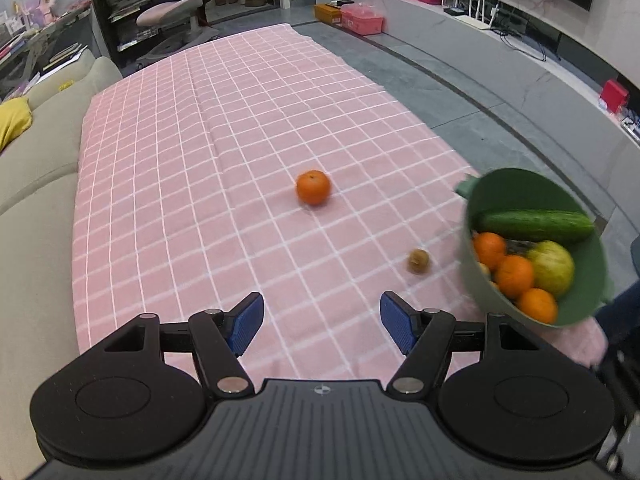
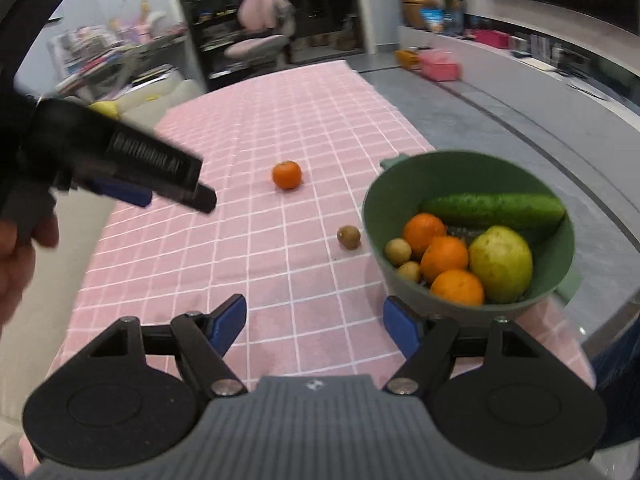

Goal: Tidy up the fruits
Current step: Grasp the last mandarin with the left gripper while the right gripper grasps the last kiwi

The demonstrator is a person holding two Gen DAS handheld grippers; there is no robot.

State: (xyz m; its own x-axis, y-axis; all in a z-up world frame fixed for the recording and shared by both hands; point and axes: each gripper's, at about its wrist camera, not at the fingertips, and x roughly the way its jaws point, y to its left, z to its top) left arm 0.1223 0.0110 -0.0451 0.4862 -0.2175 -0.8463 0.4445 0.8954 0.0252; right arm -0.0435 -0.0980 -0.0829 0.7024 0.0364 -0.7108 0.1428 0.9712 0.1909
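only from the right wrist: two small brown fruits (image 2: 403, 258) inside the bowl (image 2: 376, 208); both hand-held grippers (image 1: 322, 322) (image 2: 314, 326) gape empty.

Grey floor (image 1: 460, 80); beige sofa (image 1: 36, 152) — pink office chair (image 1: 172, 12) beyond.

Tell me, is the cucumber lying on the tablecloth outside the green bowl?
No, the cucumber lies inside the green bowl, across the fruit.

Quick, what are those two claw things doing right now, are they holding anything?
Left gripper: open, fingers apart, holding nothing.
Right gripper: open, holding nothing.
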